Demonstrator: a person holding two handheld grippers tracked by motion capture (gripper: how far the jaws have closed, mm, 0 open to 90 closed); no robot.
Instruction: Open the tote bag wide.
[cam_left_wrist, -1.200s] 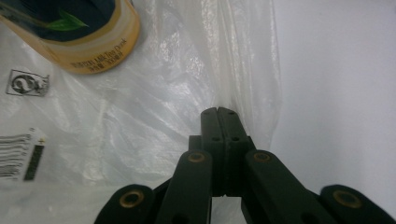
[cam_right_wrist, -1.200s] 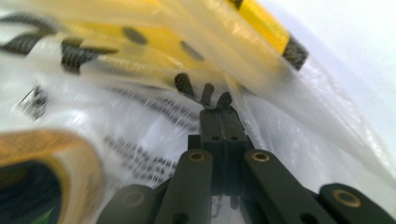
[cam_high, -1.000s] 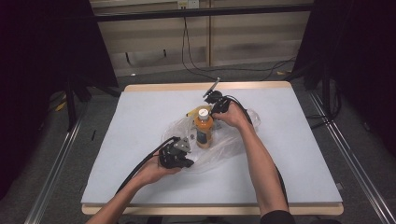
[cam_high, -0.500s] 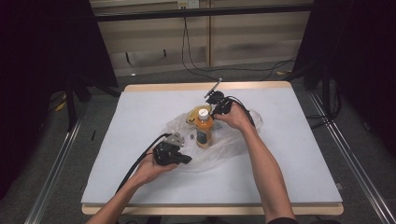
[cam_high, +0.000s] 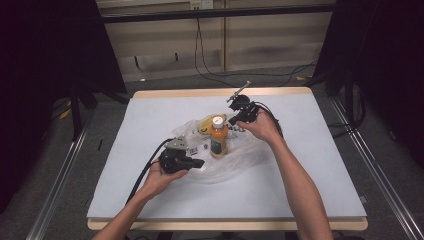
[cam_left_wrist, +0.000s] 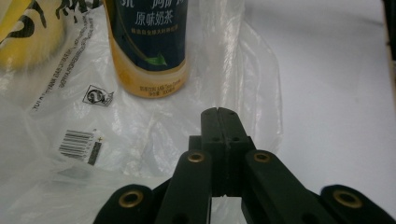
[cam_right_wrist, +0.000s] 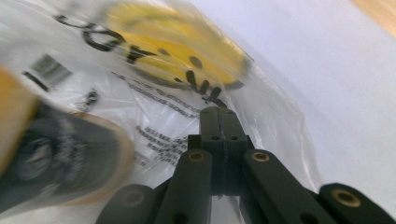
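At the table's centre, a bottle of orange-coloured milk tea (cam_high: 218, 137) stands upright on a crumpled clear plastic bag (cam_high: 235, 165) printed with a yellow smiley, the bag spread over the white table (cam_high: 150, 115). From the bottle, the left gripper (cam_high: 199, 163) lies at about seven o'clock, close by and low over the bag's near edge; its jaws are pressed together with nothing between them, as the left gripper view confirms, where the tips meet over bare plastic just short of the bottle's base (cam_left_wrist: 149, 51). The right gripper (cam_high: 234, 121) sits at about one o'clock from the cap, jaws likewise together and empty, pointing at the smiley print (cam_right_wrist: 177, 51).

Compared with a second ago, the right hand has lifted and drawn slightly away from the bottle's neck, and the left has edged along the bag towards the bottle. That suggests the bottle has been set down on or in the bag, and the hands are repositioning, probably to catch the film and gather it round the bottle
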